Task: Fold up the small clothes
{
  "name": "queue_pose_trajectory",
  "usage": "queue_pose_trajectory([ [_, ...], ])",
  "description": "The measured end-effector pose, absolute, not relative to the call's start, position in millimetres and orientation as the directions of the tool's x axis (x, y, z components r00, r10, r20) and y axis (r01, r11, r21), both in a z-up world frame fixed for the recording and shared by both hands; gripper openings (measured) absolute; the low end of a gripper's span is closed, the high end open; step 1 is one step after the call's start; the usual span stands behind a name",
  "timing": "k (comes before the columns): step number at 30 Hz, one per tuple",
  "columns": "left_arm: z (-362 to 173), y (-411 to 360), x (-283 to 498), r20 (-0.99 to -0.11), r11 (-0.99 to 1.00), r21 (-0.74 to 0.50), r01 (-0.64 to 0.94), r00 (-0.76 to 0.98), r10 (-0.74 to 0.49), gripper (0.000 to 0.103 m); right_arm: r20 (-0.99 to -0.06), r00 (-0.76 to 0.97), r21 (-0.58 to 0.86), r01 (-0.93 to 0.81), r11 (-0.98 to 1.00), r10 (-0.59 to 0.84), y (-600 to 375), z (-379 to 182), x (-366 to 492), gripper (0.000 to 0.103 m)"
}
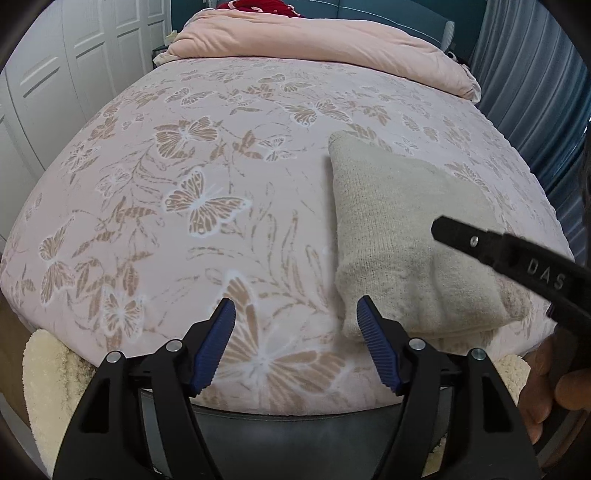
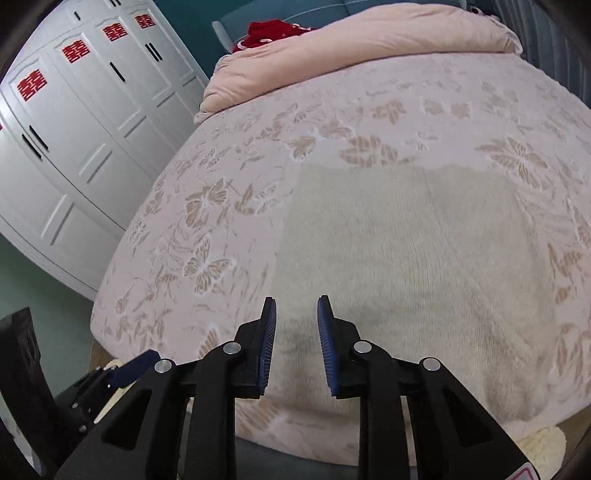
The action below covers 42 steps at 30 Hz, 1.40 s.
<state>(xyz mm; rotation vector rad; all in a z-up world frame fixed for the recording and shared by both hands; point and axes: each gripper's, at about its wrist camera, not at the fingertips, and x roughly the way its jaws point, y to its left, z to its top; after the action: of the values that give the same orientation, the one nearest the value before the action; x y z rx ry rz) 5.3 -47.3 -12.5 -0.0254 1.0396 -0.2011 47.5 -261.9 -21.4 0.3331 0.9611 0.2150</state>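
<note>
A beige knitted garment [image 1: 402,236] lies folded flat on the pink butterfly bedspread [image 1: 192,177], near the bed's front edge. My left gripper [image 1: 295,310] is open and empty, just left of the garment's near left corner; its right pad touches or nearly touches that edge. My right gripper [image 2: 295,306] is open and empty, hovering above the garment [image 2: 399,251] near its front left part. The right gripper's black arm [image 1: 517,262] crosses over the garment in the left wrist view.
A folded pink quilt [image 1: 332,40] and a red item [image 1: 258,5] lie at the head of the bed. White wardrobe doors [image 2: 74,129] stand to the left. A cream fluffy rug [image 1: 48,373] lies below the bed's front edge. Blue curtains [image 1: 535,92] hang on the right.
</note>
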Motion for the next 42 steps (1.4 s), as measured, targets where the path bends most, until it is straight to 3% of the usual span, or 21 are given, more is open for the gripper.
queue_pose_trajectory([
  [4,-9.1,-47.3,3.4,-0.85,0.982,-0.097,0.16,0.5,-0.166,0.067,-0.865,0.406,0.289,-0.075,0.954,0.294,-233.0,-79.9,75.9,0.021],
  [10,-8.1,-41.3,4.4,-0.848,0.986,-0.072,0.15,0.511,-0.14,0.071,-0.8,0.499,0.36,-0.041,0.932,0.332,-247.5,-39.9,61.1,0.019],
  [13,-14.5,-44.3,7.9,-0.859,0.985,-0.084,0.148,0.491,-0.147,0.071,-0.851,0.427,0.325,-0.031,0.945,0.306,-254.6,-73.8,56.8,0.014],
  [15,-15.8,-47.9,7.7,-0.863,0.985,-0.08,0.155,0.484,-0.147,0.071,-0.814,0.449,0.41,-0.005,0.912,0.369,-270.0,-72.3,47.6,0.015],
  [18,-15.2,-52.4,5.8,-0.861,0.983,-0.063,0.173,0.489,-0.141,0.072,-0.752,0.57,0.441,0.063,0.895,0.331,-299.6,-38.3,25.6,0.03],
  [20,-17.0,-54.4,6.2,-0.862,0.982,-0.066,0.179,0.485,-0.147,0.074,-0.731,0.629,0.421,0.11,0.9,0.265,-325.1,-25.3,10.1,0.045],
  [24,-23.7,-59.8,7.2,-0.871,0.981,-0.066,0.185,0.468,-0.147,0.074,-0.768,0.619,0.409,0.276,0.869,0.165,-379.0,-38.9,-13.1,0.051],
  [26,-25.8,-63.1,6.4,-0.874,0.979,-0.063,0.192,0.464,-0.147,0.074,-0.79,0.592,0.424,0.341,0.839,0.159,-395.7,-54.2,-21.0,0.064],
  [28,-27.8,-66.3,5.6,-0.877,0.979,-0.055,0.198,0.459,-0.142,0.074,-0.797,0.572,0.468,0.378,0.799,0.197,-402.7,-72.0,-25.2,0.065],
  [30,-28.3,-68.7,4.6,-0.879,0.978,-0.05,0.205,0.455,-0.14,0.074,-0.773,0.575,0.536,0.368,0.76,0.266,-401.9,-85.3,-25.0,0.061],
  [32,-27.9,-69.6,4.0,-0.88,0.977,-0.04,0.208,0.457,-0.134,0.075,-0.773,0.578,0.522,0.347,0.779,0.261,-394.8,-84.5,-21.6,0.016],
  [37,-21.7,-69.2,4.3,-0.873,0.977,-0.041,0.209,0.469,-0.137,0.076,-0.682,0.7,0.522,0.262,0.812,0.212,-399.7,-34.3,-33.4,0.012],
  [39,-21.2,-71.8,4.9,-0.871,0.976,-0.045,0.212,0.47,-0.142,0.078,-0.712,0.679,0.478,0.285,0.831,0.177,-407.2,-41.3,-35.0,0.012],
  [42,-24.1,-80.2,6.1,-0.878,0.973,-0.056,0.225,0.452,-0.155,0.078,-0.809,0.555,0.451,0.377,0.809,0.192,-422.8,-104.4,-30.3,0.012],
])
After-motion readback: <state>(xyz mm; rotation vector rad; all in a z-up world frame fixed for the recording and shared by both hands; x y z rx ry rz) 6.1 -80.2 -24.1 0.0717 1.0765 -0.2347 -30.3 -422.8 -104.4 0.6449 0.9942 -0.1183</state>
